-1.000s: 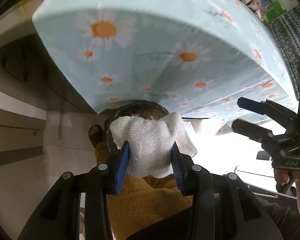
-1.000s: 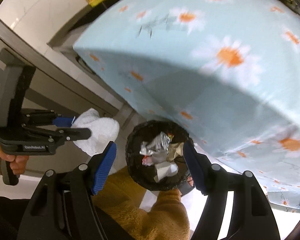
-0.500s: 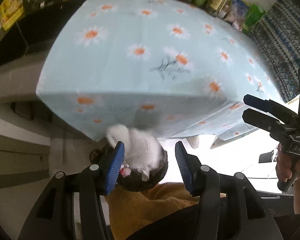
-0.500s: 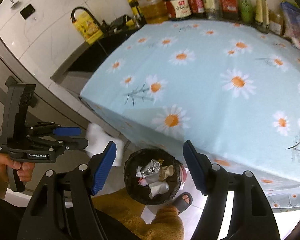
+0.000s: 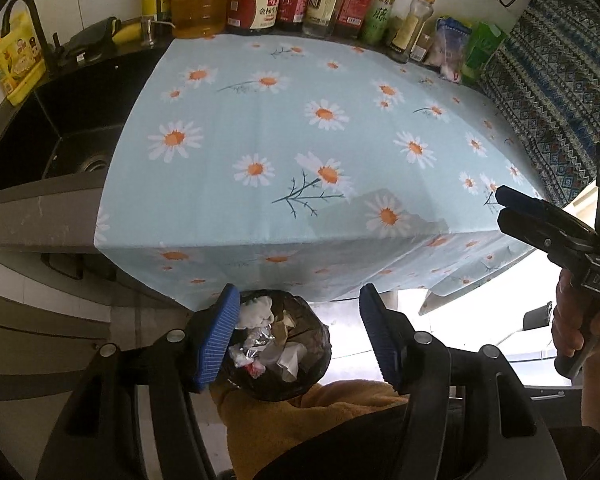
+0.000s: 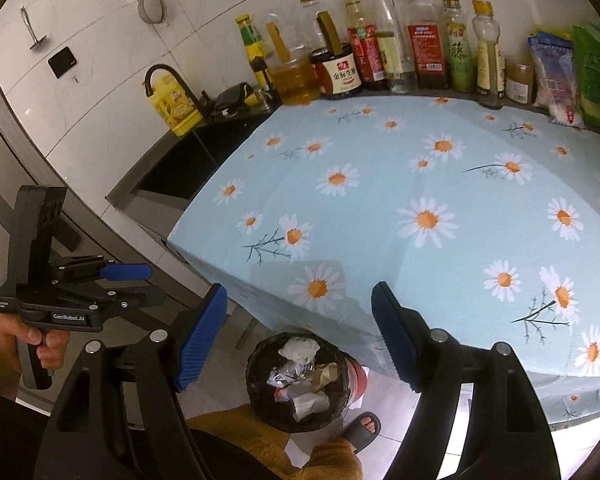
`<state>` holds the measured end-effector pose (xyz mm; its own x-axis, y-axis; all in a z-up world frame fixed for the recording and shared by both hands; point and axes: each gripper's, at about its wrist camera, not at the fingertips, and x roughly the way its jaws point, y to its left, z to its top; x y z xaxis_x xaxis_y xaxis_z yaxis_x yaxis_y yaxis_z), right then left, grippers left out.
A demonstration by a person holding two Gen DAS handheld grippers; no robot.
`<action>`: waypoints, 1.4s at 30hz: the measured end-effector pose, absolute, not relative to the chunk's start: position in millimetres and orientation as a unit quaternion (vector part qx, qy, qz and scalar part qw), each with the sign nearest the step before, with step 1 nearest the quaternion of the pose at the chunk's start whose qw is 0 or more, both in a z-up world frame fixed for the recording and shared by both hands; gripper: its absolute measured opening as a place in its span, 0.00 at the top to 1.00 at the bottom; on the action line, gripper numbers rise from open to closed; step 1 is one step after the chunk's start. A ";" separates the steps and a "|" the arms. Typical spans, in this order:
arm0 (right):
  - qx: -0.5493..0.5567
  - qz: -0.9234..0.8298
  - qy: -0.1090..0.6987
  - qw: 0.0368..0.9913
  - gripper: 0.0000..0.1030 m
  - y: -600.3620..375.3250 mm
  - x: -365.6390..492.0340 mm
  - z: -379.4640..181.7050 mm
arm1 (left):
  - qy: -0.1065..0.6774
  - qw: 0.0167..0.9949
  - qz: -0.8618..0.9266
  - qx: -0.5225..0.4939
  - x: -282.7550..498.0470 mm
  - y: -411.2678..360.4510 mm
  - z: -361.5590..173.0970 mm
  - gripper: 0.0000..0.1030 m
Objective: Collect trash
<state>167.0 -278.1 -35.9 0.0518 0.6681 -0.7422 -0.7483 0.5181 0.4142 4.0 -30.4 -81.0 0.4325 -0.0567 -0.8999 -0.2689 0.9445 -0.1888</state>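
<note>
Since the earlier frame, the white wad left your left tool (image 5: pixel 296 336) and dropped into the bin (image 5: pixel 278 346); both tools rose, so the desk (image 5: pixel 300 128) top came into full view. Your left tool's jaws had just been opening and stood wide with nothing between them. Your right tool (image 6: pixel 300 334) had also just eased further apart and was wide and empty.

The wad (image 6: pixel 300 350) lay on top of the heap at the far side of the bin, beside crumpled foil (image 6: pixel 290 372) and paper scraps. The bin stood on the floor just under the desk's near edge, close to your sandalled foot (image 6: pixel 362 426).

Judging by how it looked, trash like that wad was light, soft and squashy: it would crush under the pads, not slip, so you could have pinched it across the middle with little force. Foil would hold its crushed shape and could catch on the black bin liner.

No trash showed on the flowered cloth; only bottles (image 6: pixel 380 48) and packets (image 6: pixel 556 76) lined the back. The right end of the desk was cut off in both views, so I could not say whether anything lay there. The bin's lower contents were hidden under the top layer, and its far rim possibly sat under the cloth's overhang.
</note>
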 end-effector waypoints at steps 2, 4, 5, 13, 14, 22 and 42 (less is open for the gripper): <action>-0.040 0.487 0.482 0.727 0.28 -280.8 168.0 -32.3 | 0.525 0.834 0.066 -0.154 4.2 -28.8 -76.3 0.42; -0.042 0.484 0.477 0.732 0.27 -283.1 169.3 -27.0 | 0.521 0.836 0.067 -0.157 2.5 -27.9 -69.8 0.40; -0.041 0.482 0.476 0.734 0.27 -284.6 169.3 -24.2 | 0.519 0.837 0.068 -0.158 3.3 -27.1 -66.2 0.38; -0.037 0.454 0.454 0.765 0.20 -300.0 176.1 14.8 | 0.494 0.853 0.070 -0.151 13.6 -28.9 -31.8 0.23; -0.038 0.451 0.452 0.768 0.18 -301.2 176.8 19.2 | 0.491 0.855 0.071 -0.150 14.6 -29.5 -27.8 0.23; -0.036 0.412 0.433 0.801 0.05 -310.9 181.6 52.9 | 0.460 0.870 0.056 -0.168 24.5 -25.6 3.6 0.07; -0.036 0.390 0.440 0.808 0.05 -316.5 186.6 67.3 | 0.448 0.881 0.074 -0.135 29.4 -31.4 27.3 0.07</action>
<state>186.6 -316.5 67.3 0.3089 0.5986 -0.7391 -0.6612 0.6937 0.2855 29.4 -31.4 27.3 0.5885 0.0091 -0.8084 -0.2507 0.9527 -0.1718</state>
